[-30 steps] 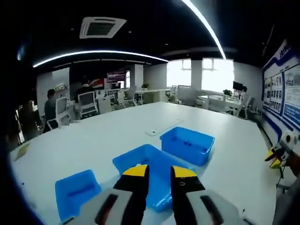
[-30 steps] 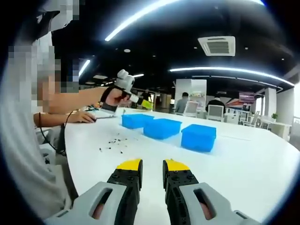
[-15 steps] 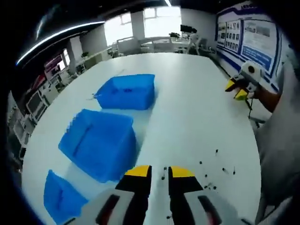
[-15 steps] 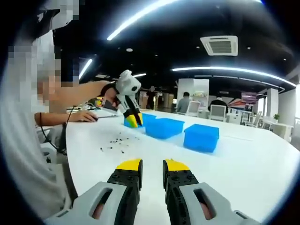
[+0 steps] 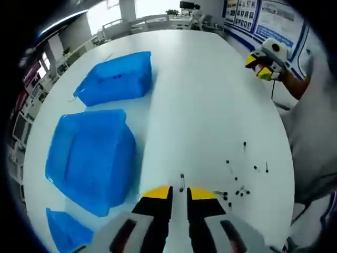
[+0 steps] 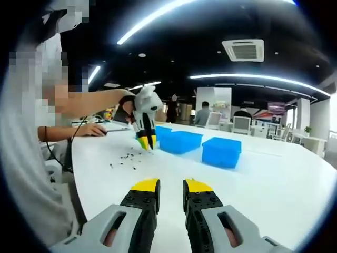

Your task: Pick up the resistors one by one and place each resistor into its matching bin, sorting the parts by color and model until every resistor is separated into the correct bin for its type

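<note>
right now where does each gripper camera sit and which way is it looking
Left gripper view: rides on the left gripper, tipped steeply down over the white table; looks at scattered small dark resistors and three blue plastic bins; its own yellow-tipped jaws show, narrowly apart.
Right gripper view: rides on the right gripper, held low and level above the table; looks across at the bins and the person's forearm; its own jaws show.
Shared: table, bins, resistors, and each sees the other gripper.

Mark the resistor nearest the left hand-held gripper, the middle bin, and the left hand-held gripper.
resistor (image 5: 182, 182), left gripper view, on its body just beyond the tips.
middle bin (image 5: 89, 158), left gripper view, on its blue floor.
left hand-held gripper (image 6: 145, 142), right gripper view, between its yellow fingertips.
</note>
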